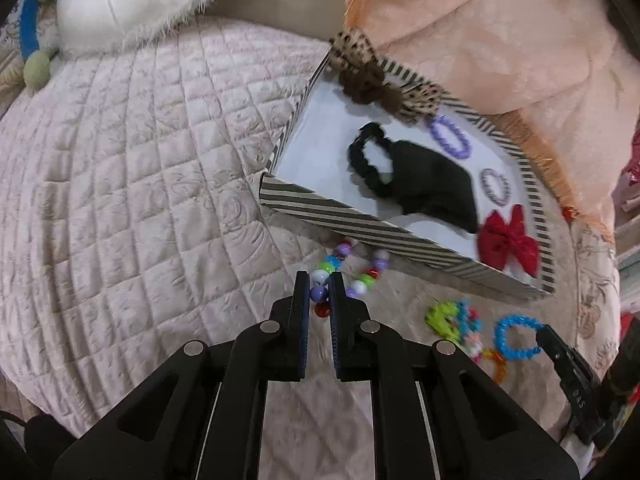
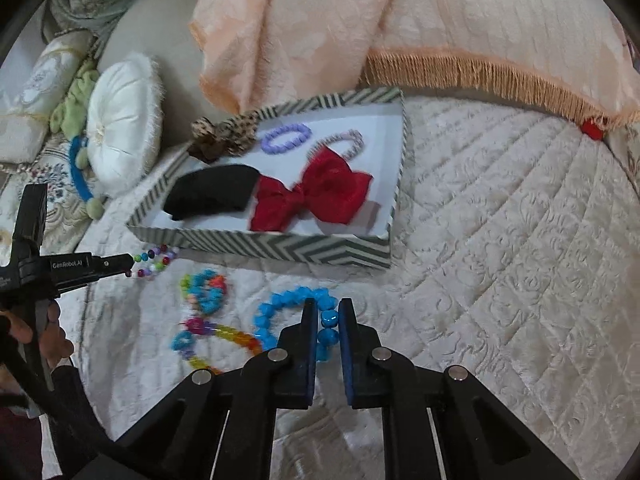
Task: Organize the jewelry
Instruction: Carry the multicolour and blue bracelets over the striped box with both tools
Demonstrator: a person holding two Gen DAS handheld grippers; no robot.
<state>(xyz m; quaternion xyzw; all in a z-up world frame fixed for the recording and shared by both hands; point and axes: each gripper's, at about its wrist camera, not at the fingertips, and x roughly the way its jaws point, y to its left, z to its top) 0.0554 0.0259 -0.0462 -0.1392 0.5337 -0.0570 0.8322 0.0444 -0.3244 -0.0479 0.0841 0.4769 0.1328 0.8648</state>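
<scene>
L gripper [image 1: 319,280] is nearly closed, its fingers pinched on the multicolour bead bracelet [image 1: 360,276] – a purple and a white bead sit right btwn the pads, the rest of the loop trailing on the quilted bedspread [image 1: 140,180] just in front of the striped box [image 1: 360,220]. From the right wrist view the same gripper [image 2: 128,266] shows at the left edge, tip touching that bracelet [image 2: 154,262].

R gripper [image 2: 330,308] is also narrowed to a small gap, with blue beads of the blue bead bracelet [image 2: 280,312] caught btwn its fingers (whether the pads press them firmly is hard to tell); the loop lies on the bedspread near the box's front wall.

Btwn the two bracelets lies a loose heap of other bead pieces [image 2: 204,292] – green, blue, orange, blurred.

Inside the box [image 2: 260,246]: red bow [image 2: 316,192], black scrunchie w/ cloth [image 2: 212,192], two purple coil rings [image 1: 450,138], a leopard-print bow [image 1: 384,76] on the far rim. A peach fringed blanket [image 2: 320,20] lies behind the box, a white round cushion [image 2: 124,128] to its left.
</scene>
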